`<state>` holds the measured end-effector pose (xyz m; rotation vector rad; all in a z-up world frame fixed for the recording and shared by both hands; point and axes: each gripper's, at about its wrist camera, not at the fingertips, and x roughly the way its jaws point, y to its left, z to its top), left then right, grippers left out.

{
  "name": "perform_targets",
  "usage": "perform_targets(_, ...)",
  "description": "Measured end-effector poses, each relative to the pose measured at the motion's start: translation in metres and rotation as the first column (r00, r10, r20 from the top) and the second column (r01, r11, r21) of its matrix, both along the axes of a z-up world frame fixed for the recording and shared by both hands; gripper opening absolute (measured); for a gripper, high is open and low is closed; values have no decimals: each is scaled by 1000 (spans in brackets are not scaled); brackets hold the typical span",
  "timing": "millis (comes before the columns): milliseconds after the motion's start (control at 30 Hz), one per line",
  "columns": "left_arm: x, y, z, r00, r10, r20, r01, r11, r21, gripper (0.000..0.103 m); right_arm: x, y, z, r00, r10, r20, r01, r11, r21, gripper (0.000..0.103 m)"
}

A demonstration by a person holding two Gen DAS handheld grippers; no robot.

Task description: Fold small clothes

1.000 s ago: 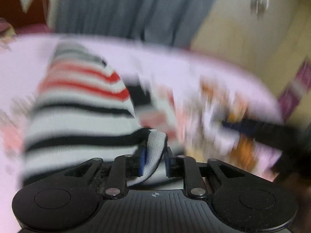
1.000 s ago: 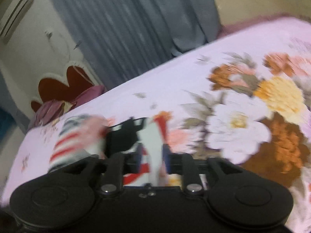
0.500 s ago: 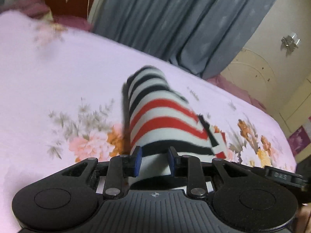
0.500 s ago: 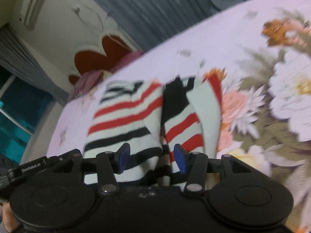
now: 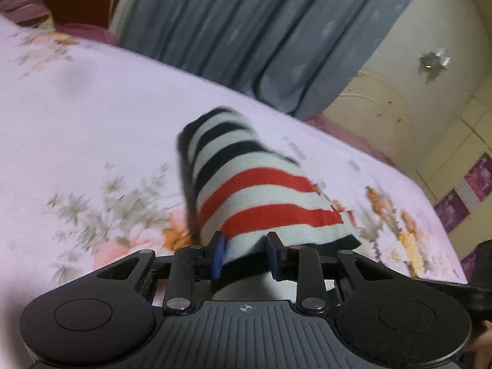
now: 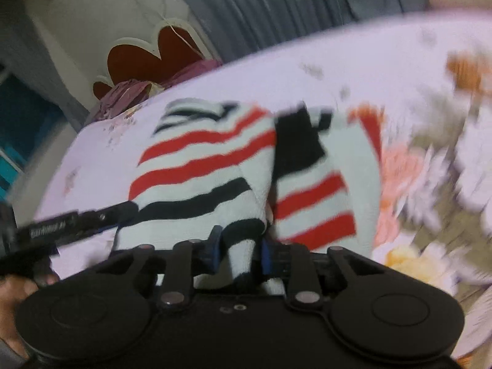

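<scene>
Pinching the near hem of a striped sock [image 5: 255, 184], the left gripper [image 5: 247, 255] has its blue pads pressed against the soft knit on both sides. The right gripper [image 6: 240, 252] is closing on a bunched fold of the same black, white and red fabric, which sits between its pads. The fabric looks fuzzy and thick, humped into a rounded ridge that runs away from both tools over the bedsheet [image 5: 77, 107], a smooth pale lilac cloth printed with orange and pink flowers. Farther back hang pleated grey-blue curtains [image 5: 246, 30], and a dark red, scalloped headboard [image 6: 153, 58] stands against the cream wall.
</scene>
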<state>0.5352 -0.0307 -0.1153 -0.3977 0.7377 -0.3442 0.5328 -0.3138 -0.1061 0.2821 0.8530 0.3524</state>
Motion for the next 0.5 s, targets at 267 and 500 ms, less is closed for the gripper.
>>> perform_targets(267, 8, -84, -2, 976, -216, -13, 213, 948, 237, 29, -43, -24, 2, 995, -76, 60, 88, 969, -231, 23)
perform_targets(500, 15, -68, 27, 973, -227, 31, 214, 949, 232, 29, -38, -64, 17, 975, -175, 135, 184, 982, -50, 49)
